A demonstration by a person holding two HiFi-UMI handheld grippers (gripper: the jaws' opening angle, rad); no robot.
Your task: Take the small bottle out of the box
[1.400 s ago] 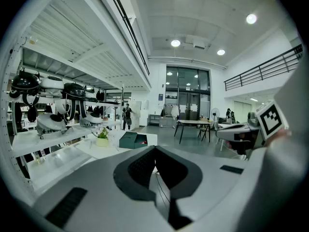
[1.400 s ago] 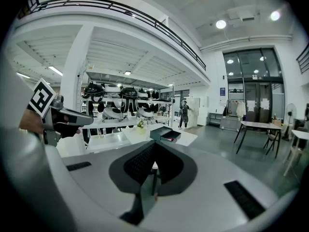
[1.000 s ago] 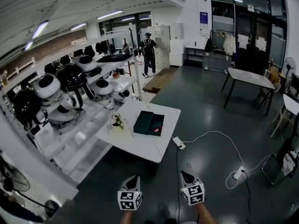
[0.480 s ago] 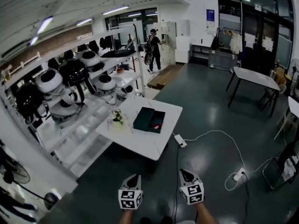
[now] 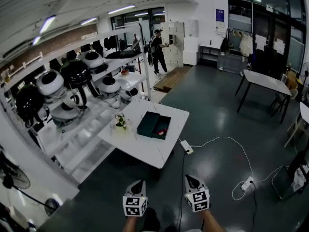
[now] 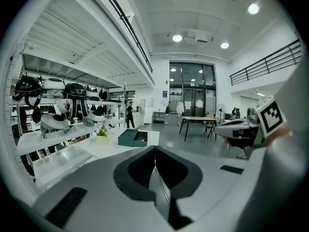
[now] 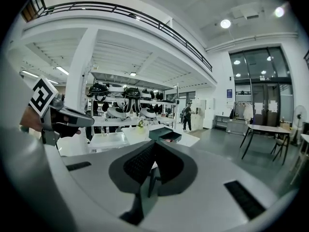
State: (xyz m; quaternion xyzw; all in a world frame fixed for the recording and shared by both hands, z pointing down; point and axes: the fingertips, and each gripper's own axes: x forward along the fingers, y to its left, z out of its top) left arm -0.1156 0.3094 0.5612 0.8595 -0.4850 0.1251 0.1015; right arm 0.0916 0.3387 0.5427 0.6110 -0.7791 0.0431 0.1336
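You hold both grippers low and side by side, well short of the white square table (image 5: pixel 145 151), and both point toward it. The jaws of your left gripper (image 5: pixel 138 183) are pressed together with nothing between them. Your right gripper (image 5: pixel 189 179) is closed the same way, and it is empty too.

The dark green flat box (image 5: pixel 148 124) lies open on the far half of the table. A small reddish thing (image 5: pixel 163 131) shows in the half of the box nearer the table's right edge. It is too small to tell whether it is the small bottle.

On the table, just left of the box, stands a small flowering plant in a pale pot (image 5: pixel 120 124). A white power strip (image 5: pixel 186 147) lies on the floor just off the table's right corner. White shelves (image 5: pixel 84 141) with rounded black and white helmets run left of the table. A person in dark clothes (image 5: pixel 157 52) stands well beyond the table.
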